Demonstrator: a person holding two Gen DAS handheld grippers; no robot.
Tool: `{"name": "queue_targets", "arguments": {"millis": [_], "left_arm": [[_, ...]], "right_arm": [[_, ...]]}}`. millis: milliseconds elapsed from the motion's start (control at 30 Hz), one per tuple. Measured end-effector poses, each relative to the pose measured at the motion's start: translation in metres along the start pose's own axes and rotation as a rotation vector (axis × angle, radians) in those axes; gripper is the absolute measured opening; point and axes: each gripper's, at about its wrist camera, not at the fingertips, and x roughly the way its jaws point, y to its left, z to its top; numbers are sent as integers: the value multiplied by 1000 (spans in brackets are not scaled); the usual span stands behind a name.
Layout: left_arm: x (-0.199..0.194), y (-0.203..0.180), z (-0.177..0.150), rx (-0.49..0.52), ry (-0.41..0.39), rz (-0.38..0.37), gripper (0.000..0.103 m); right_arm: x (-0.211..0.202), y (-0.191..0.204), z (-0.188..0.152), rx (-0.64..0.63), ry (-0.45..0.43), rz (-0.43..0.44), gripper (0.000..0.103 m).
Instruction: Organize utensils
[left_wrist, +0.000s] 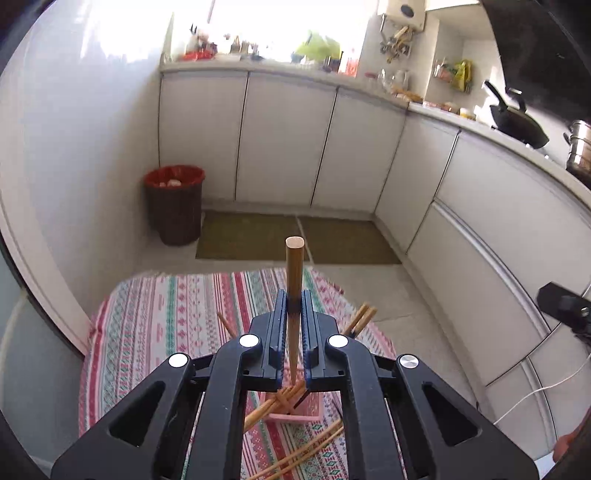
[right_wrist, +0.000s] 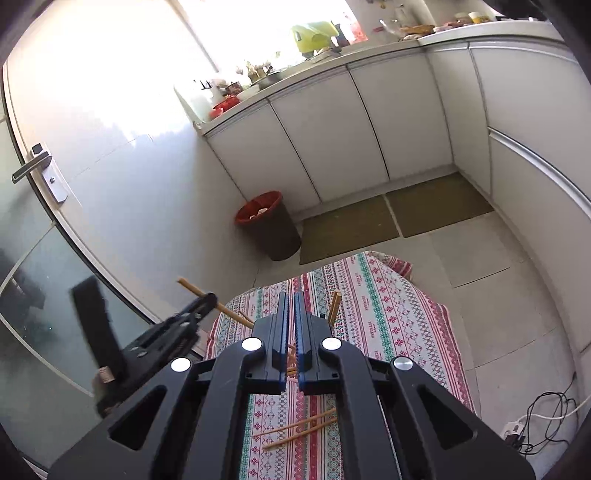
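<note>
Above patterned tablecloth (right_wrist: 388, 317), left gripper (left_wrist: 294, 302) clamping chopstick (left_wrist: 294, 273), right gripper (right_wrist: 290, 306) closed empty, loose chopsticks (right_wrist: 299, 430) below

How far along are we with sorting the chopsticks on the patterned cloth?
Done: several chopsticks already rest bunched in the pink holder. In hand: the left gripper is shut on one chopstick, lifted above the table. The right gripper is shut and empty. Left: loose chopsticks lie on the cloth, with more ends beyond the grippers.
</note>
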Motion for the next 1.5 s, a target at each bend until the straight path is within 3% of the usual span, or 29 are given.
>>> {"name": "queue_targets", "arguments": {"millis": [367,700,867,933,1000,1067,1100,1133,1233,1500], "left_arm": [[2,-2,6,50,-12,-3,7],[0,-14,3,97,-31,-27,8],[2,-12,-1,104,-23,-24,8],[1,-11,-1,108,-25,-22,8],[1,-10,-2,108,-23,-24,8],[0,-9,-4,106,-21,-24,8],[0,-8,-4,105,-20,-23,8],[-1,-9,-5,103,-20,-20,8],[-8,-8,-4,97,-30,-10,8],[-48,4,-7,53,-108,-38,8]], "right_arm": [[93,-76,-66,125,245,-172,6],[184,-93,-129,14,482,-264,7],[233,-99,-151,-11,528,-280,7],[245,-100,-156,-20,548,-267,17],[251,-101,-159,-35,536,-258,28],[257,-101,-161,-60,525,-267,28],[259,-98,-161,-87,503,-278,21],[262,-96,-160,-107,505,-294,4],[254,-98,-155,-62,476,-278,4],[137,-74,-97,-48,282,-193,4]]}}
